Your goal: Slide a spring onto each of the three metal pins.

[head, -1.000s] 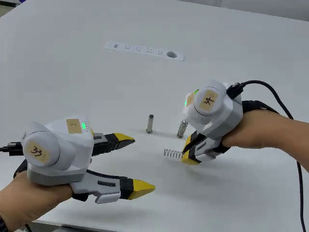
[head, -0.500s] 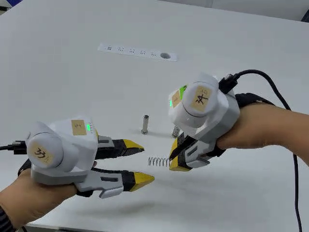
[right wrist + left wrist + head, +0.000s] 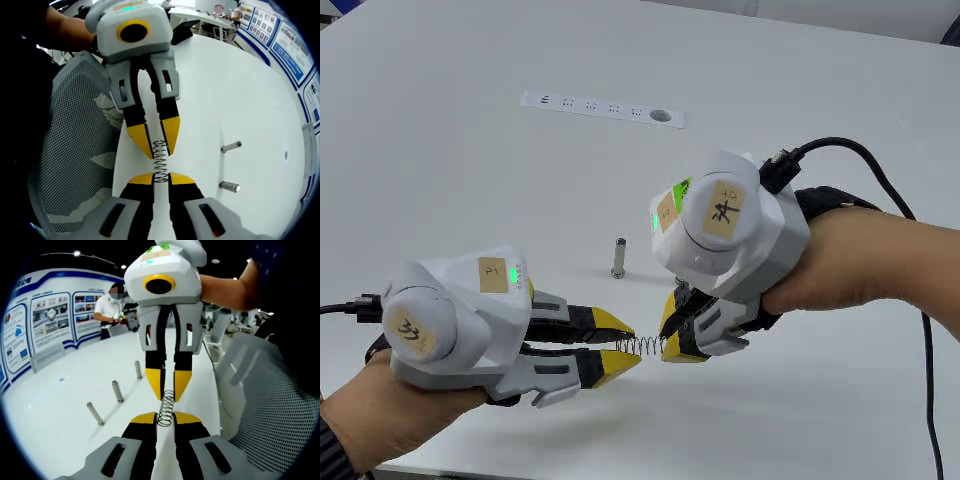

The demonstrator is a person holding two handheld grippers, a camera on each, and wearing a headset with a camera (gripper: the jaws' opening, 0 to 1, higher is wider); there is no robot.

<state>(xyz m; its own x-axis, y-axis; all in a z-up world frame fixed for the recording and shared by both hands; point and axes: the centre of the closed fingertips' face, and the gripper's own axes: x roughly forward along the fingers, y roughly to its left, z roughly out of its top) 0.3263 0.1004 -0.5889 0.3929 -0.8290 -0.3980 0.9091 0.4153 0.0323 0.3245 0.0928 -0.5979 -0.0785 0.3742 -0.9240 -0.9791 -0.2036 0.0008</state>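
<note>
Spring [image 3: 645,346] has been lifted off the table [image 3: 470,180] since the earlier frame, now clamped end-to-end between left gripper [image 3: 628,344] and right gripper [image 3: 666,342]. Bare pin [image 3: 618,257] is seen behind, sprung pin [image 3: 117,391] beside it.

Three pins [image 3: 94,413]; two springs [image 3: 166,408], perhaps third on far pin [image 3: 138,369]; left gripper [image 3: 633,343], right gripper [image 3: 668,343]; one power strip [image 3: 603,107].

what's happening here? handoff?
Looks like it. A person works two hand-held grippers over a white table. The right gripper holds one end of a spring in its jaws, and the left gripper has its jaws closed on the other end, so the spring spans between them above the table. One pin stands bare; another pin already carries a spring.
</note>
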